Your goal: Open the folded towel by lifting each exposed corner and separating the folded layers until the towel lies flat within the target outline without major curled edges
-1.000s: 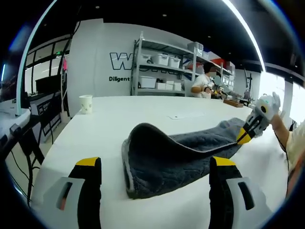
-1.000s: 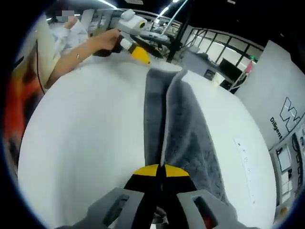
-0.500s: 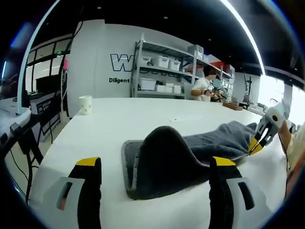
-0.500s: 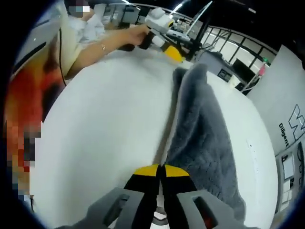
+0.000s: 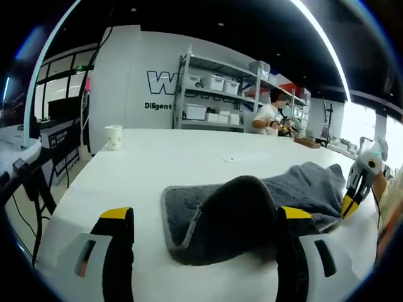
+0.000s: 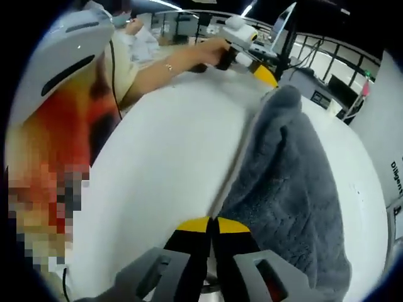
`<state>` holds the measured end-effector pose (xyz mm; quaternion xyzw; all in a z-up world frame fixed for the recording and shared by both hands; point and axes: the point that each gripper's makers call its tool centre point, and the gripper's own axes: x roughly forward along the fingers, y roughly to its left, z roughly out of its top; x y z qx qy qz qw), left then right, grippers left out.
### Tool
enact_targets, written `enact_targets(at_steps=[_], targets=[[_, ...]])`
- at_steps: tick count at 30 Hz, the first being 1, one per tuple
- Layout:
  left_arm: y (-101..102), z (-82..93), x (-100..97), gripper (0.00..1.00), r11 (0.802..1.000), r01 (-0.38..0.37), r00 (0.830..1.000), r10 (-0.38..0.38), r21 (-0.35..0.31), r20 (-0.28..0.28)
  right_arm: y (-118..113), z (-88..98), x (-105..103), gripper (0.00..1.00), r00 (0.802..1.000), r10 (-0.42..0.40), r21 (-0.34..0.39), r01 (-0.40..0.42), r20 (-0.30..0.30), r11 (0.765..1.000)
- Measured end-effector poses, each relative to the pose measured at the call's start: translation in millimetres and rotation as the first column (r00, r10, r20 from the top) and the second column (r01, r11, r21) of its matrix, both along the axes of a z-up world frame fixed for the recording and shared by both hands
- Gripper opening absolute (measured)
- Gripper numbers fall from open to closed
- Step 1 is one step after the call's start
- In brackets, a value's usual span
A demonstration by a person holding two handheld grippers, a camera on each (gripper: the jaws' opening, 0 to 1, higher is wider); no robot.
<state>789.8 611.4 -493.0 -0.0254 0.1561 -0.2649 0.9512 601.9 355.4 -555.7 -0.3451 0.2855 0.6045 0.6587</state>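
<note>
In the right gripper view, the right gripper (image 6: 211,228) has its 2 yellow-tipped jaws pressed together on an edge of the grey towel (image 6: 286,182), which runs away from the jaws as a raised, doubled ridge across the white worktop (image 6: 170,151). At the far end of that ridge sits the left gripper (image 6: 247,39), held by a person's hand (image 6: 217,53).

In the left gripper view, the left gripper (image 5: 201,242) stands with its 2 jaws wide apart and nothing between them. The towel (image 5: 252,204) lies just ahead on the worktop (image 5: 157,157), with a dark flap curling up and over between the jaws. The right gripper (image 5: 359,182) holds the towel's far end, lifted a little off the surface.

By the look of it, the task is partway through. One layer is lifted and being peeled over, but the towel is bunched and humped in the middle, not flat. No target outline can be made out on the worktop. What seems left is to finish turning the flap, spread the layers apart and smooth the edges.

Counted: 1 towel, 2 grippers, 1 paper cup (image 5: 113,136) well apart from the towel near the worktop's far edge, 1 shelf unit (image 5: 214,91) with boxes against the back wall, and 1 other person (image 5: 269,113) beside it.
</note>
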Motion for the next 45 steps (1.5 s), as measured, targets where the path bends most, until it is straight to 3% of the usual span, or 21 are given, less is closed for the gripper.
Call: enact_targets(at_steps=[8, 15, 19, 23, 27, 30, 34, 37, 39, 43, 45], targets=[[1.6, 0.5, 0.6, 0.92, 1.000, -0.004, 1.000, 0.004, -0.005, 0.001, 0.7, -6.8, -10.1, 0.00, 0.999, 0.026, -0.015, -0.026, -0.031, 1.000], [-0.1, -0.6, 0.1, 0.92, 1.000, 0.001, 1.000, -0.001, -0.005, -0.003, 0.1, -7.7, -9.6, 0.00, 0.998, 0.001, 0.003, -0.001, -0.062, 1.000], [-0.2, 0.5, -0.7, 0.92, 1.000, 0.001, 1.000, -0.001, -0.003, 0.000, -2.6, 5.1, -5.8, 0.00, 0.999, -0.018, 0.053, 0.021, -0.043, 0.998], [-2.2, 3.0, -3.3, 0.92, 1.000, 0.009, 1.000, -0.009, 0.004, 0.006, -8.6, 24.9, -0.2, 0.00, 0.995, -0.086, 0.149, 0.092, -0.051, 0.985], [-5.3, 1.1, -8.2, 0.92, 0.999, 0.023, 1.000, -0.023, 0.023, -0.010, -22.8, 33.7, 6.5, 0.17, 0.993, -0.120, 0.192, 0.118, -0.003, 0.974], [-4.9, 5.6, -11.1, 0.92, 0.999, 0.027, 1.000, -0.027, 0.027, 0.005, -36.0, 37.6, 14.4, 0.24, 0.977, -0.212, 0.231, 0.212, -0.025, 0.949], [-5.6, 8.9, -12.5, 0.92, 0.999, 0.038, 0.999, -0.039, 0.024, 0.021, -57.3, 38.5, 20.6, 0.43, 0.961, -0.276, 0.261, 0.272, -0.023, 0.926], [-2.7, 8.2, -11.5, 0.92, 0.999, 0.026, 0.999, -0.027, 0.031, 0.020, -69.7, 39.5, 29.0, 0.57, 0.935, -0.353, 0.306, 0.345, -0.030, 0.887], [-3.1, 6.6, -11.7, 0.92, 0.999, 0.026, 1.000, -0.026, 0.032, 0.015, -81.0, 38.1, 31.8, 0.61, 0.919, -0.392, 0.321, 0.387, -0.053, 0.864], [-6.6, 6.0, -13.5, 0.92, 0.999, 0.030, 0.999, -0.030, 0.019, 0.011, -100.9, 36.8, 37.1, 0.72, 0.893, -0.447, 0.332, 0.438, -0.055, 0.835], [-7.9, 8.8, -15.1, 0.92, 1.000, 0.031, 0.999, -0.031, 0.005, 0.011, -116.6, 36.0, 39.8, 0.83, 0.866, -0.496, 0.332, 0.486, -0.059, 0.809]])
